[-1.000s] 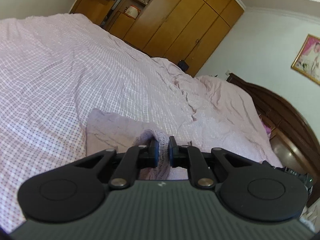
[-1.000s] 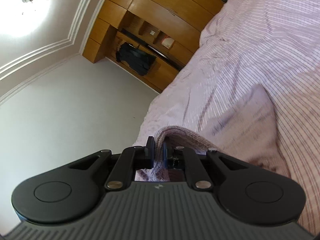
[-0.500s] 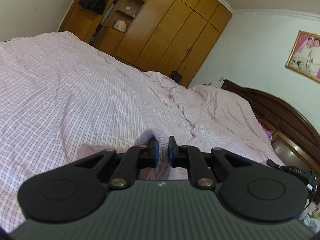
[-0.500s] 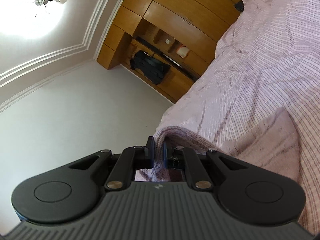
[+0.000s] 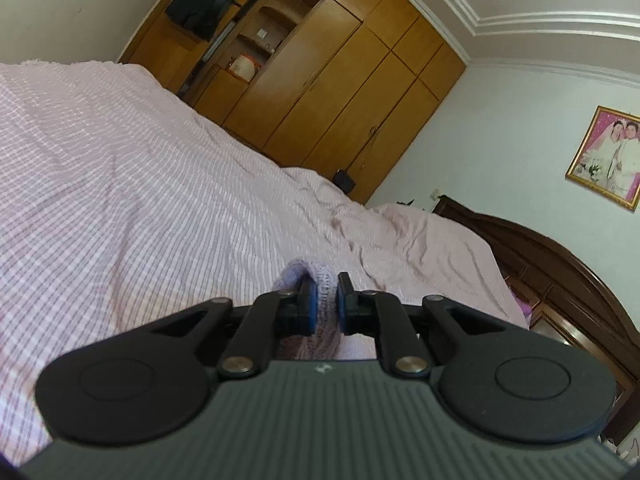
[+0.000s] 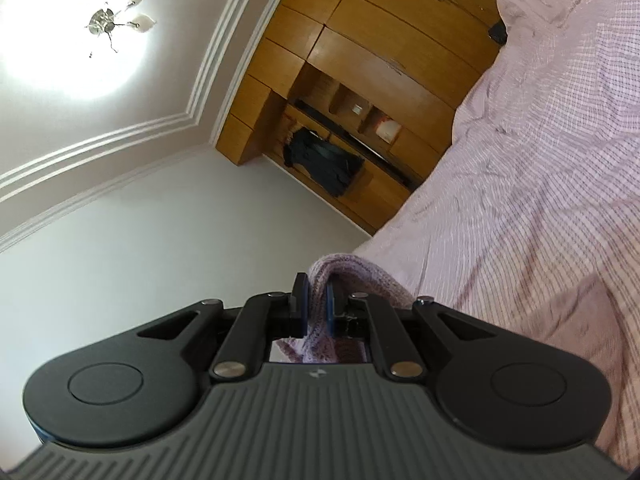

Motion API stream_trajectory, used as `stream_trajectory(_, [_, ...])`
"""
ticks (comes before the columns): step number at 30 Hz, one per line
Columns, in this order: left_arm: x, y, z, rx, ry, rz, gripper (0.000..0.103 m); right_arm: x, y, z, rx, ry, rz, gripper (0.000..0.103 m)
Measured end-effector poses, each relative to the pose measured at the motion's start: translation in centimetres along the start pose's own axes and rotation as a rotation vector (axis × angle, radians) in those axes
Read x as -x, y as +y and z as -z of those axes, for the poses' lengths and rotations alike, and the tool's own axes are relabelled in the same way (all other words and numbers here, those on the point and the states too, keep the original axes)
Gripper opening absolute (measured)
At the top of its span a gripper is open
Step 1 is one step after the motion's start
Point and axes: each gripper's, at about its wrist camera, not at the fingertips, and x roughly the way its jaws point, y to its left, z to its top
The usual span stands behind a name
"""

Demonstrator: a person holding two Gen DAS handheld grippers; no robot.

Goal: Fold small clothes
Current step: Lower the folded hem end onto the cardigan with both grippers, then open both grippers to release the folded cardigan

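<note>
The left gripper (image 5: pixel 323 296) is squeezing almost shut on a bunched bit of a soft purple knitted top (image 5: pixel 316 280), and the right gripper (image 6: pixel 316 306) is pinching another bit of the same top (image 6: pixel 352 276) in the same tight way. The top is hanging up between the two grippers, over the bed (image 5: pixel 140 184) with the pink checked sheet, and most of the top is hiding under the grippers. The folding looks like it is only starting, because the top is being held up in the air and no neat fold is showing, so laying it flat and folding it is all left to do. Behind the bed, the wooden wardrobe (image 5: pixel 332 76) is holding dark clothes (image 5: pixel 204 0) on a hanger and a small box (image 5: pixel 244 66) on its open shelves
</note>
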Motion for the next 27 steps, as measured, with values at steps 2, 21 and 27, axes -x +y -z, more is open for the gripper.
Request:
stream_trajectory(2, [-1.2, 0.7, 0.1, 0.003, 0.005, -0.031, 0.013, -0.9, -1.2, -0.1, 0.001, 0.011, 0.045, 0.009])
stream_trajectory(21, [-1.4, 2.8, 1.8, -0.011, 0.211, -0.299, 0.093, -3.2, -4.3, 0.9, 0.081, 0.137, 0.471, 0.064])
stream_trajectory(27, [-3.9, 2.9, 3.1, 0.009, 0.296, -0.286, 0.092, -4.4, -2.2, 3.5, 0.265, 0.248, 0.526, 0.064])
